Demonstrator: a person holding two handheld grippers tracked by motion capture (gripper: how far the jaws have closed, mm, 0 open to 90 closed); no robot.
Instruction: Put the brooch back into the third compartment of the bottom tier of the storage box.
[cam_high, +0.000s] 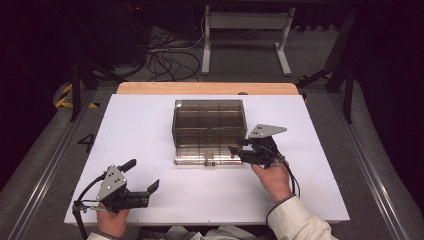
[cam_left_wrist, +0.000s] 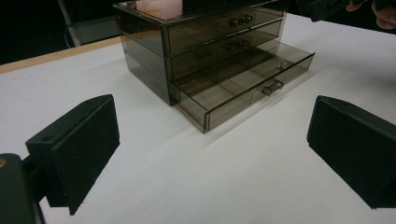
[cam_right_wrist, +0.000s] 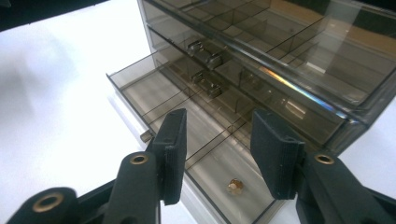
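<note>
A smoky see-through drawer box (cam_high: 209, 122) stands mid-table with three drawers. Its bottom drawer (cam_high: 207, 156) is pulled out toward me, with its dividers visible in the left gripper view (cam_left_wrist: 243, 84). A small brass piece (cam_right_wrist: 235, 186) lies in one compartment of that drawer. My right gripper (cam_high: 239, 148) hovers over the drawer's right end. Its jaws are open (cam_right_wrist: 219, 126), with nothing pinched between the pads. My left gripper (cam_high: 142, 175) rests at the near left of the table. It is wide open (cam_left_wrist: 212, 107), faces the box and holds nothing.
The white tabletop (cam_high: 140, 125) has a wooden strip (cam_high: 207, 88) along its far edge. Beyond it on the floor are a white frame's legs (cam_high: 245, 37) and loose cables (cam_high: 170, 57). Metal rails (cam_high: 50, 165) run along both sides of the table.
</note>
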